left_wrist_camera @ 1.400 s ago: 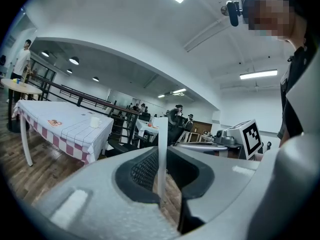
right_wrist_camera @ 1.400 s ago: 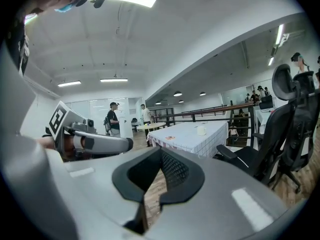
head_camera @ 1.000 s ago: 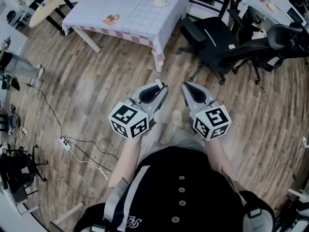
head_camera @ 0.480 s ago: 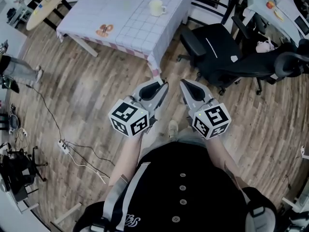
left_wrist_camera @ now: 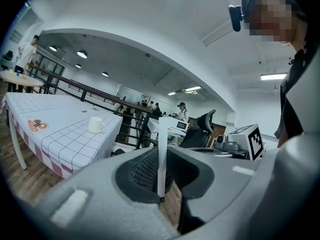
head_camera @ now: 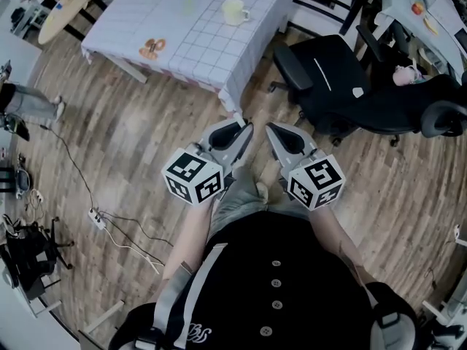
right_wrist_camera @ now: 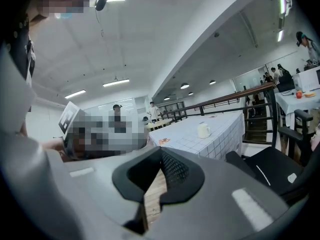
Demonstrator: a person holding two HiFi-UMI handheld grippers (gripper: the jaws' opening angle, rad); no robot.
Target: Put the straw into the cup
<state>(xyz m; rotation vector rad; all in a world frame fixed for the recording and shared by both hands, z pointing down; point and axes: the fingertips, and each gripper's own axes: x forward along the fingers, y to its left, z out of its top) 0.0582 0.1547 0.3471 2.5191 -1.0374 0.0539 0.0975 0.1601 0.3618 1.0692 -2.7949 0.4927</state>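
Note:
My left gripper (head_camera: 244, 128) is shut on a thin white straw (left_wrist_camera: 161, 154), which stands upright between its jaws in the left gripper view. My right gripper (head_camera: 271, 128) is beside it, its tips closed together with nothing between them. Both are held level at waist height over the wooden floor, short of the table. The cup (head_camera: 233, 10), a cream mug with a handle, stands far ahead on the table with the white checked cloth (head_camera: 211, 42). The cup (left_wrist_camera: 95, 125) sits left of the straw in the left gripper view, and the cup (right_wrist_camera: 203, 130) is up right of the jaws in the right gripper view.
A black office chair (head_camera: 328, 71) stands right of the table's near corner, with another chair (head_camera: 438, 108) behind it. An orange item (head_camera: 152, 47) lies on the cloth. A power strip with cables (head_camera: 95, 214) lies on the floor at left. A person (head_camera: 29, 104) stands at far left.
Both grippers have been carried forward together. The table corner and the black chair now sit nearer to them in the head view. The straw stays gripped.

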